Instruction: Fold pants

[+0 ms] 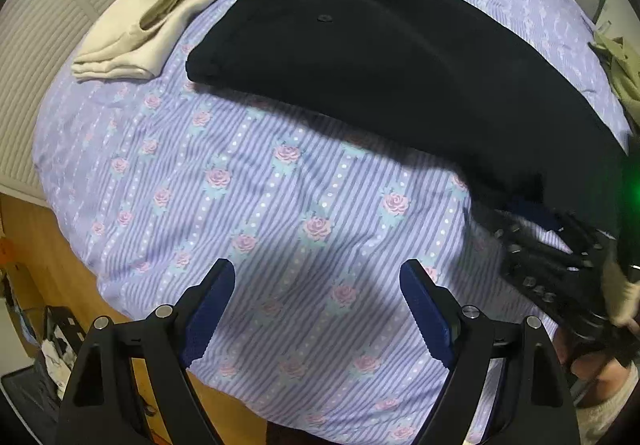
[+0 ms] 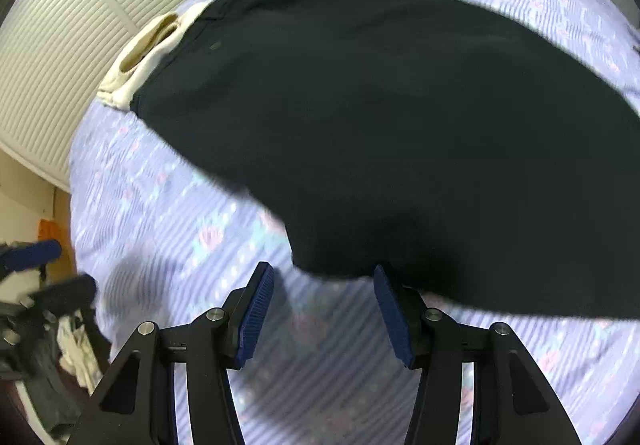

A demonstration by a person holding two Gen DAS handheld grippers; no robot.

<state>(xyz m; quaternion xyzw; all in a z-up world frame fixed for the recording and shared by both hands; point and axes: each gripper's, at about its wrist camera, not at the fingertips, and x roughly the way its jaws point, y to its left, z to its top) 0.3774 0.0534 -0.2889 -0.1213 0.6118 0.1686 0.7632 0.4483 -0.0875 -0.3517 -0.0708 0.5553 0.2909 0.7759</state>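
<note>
Black pants (image 1: 380, 57) lie folded lengthwise on the bed, waistband with a button at the far left, legs running to the near right. My left gripper (image 1: 318, 275) is open and empty above bare sheet, short of the pants. My right gripper (image 2: 324, 273) is open and empty, its right fingertip at the near edge of the pants (image 2: 380, 125). The right gripper also shows in the left wrist view (image 1: 536, 221), at the pants' leg end. The left gripper shows blurred at the left edge of the right wrist view (image 2: 48, 269).
A folded cream garment (image 1: 156, 21) lies left of the pants' waistband, also in the right wrist view (image 2: 140, 53). The bed has a purple floral striped sheet (image 1: 240, 185). An olive garment (image 1: 620, 65) sits at the far right. Slatted white doors (image 2: 80, 25) stand behind; floor clutter lies left.
</note>
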